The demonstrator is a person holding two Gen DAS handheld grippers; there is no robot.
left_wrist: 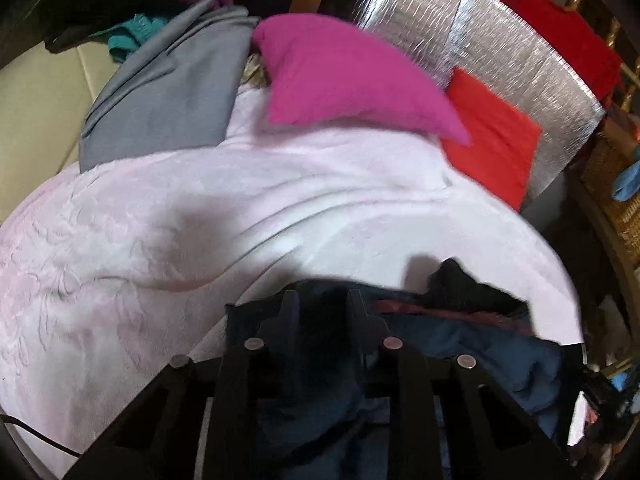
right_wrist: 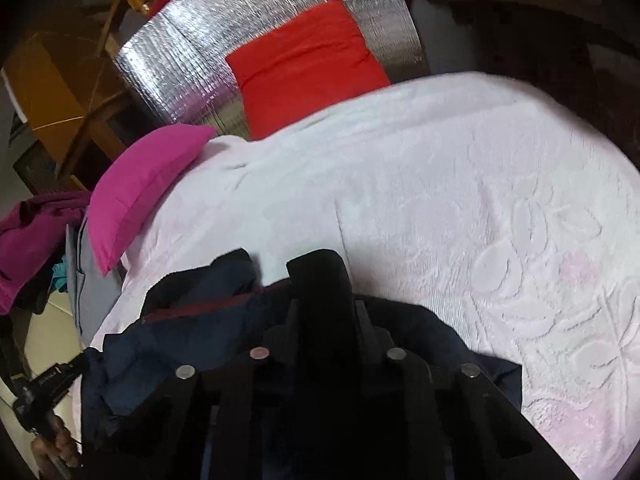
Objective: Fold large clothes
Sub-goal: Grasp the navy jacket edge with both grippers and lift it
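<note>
Navy jacket (left_wrist: 460,344) is seen bunched at the near edge of the pink blanket (left_wrist: 160,208) on the bed, gripped in both the left claw (left_wrist: 322,300) and the right claw (right_wrist: 320,280), with a magenta pillow (left_wrist: 344,80) and red cushion (right_wrist: 304,56) noted beyond.

A pale pink embossed bedspread (right_wrist: 480,208) covers the bed, silver foil panel (right_wrist: 192,64) and wooden furniture (right_wrist: 60,80) behind.
</note>
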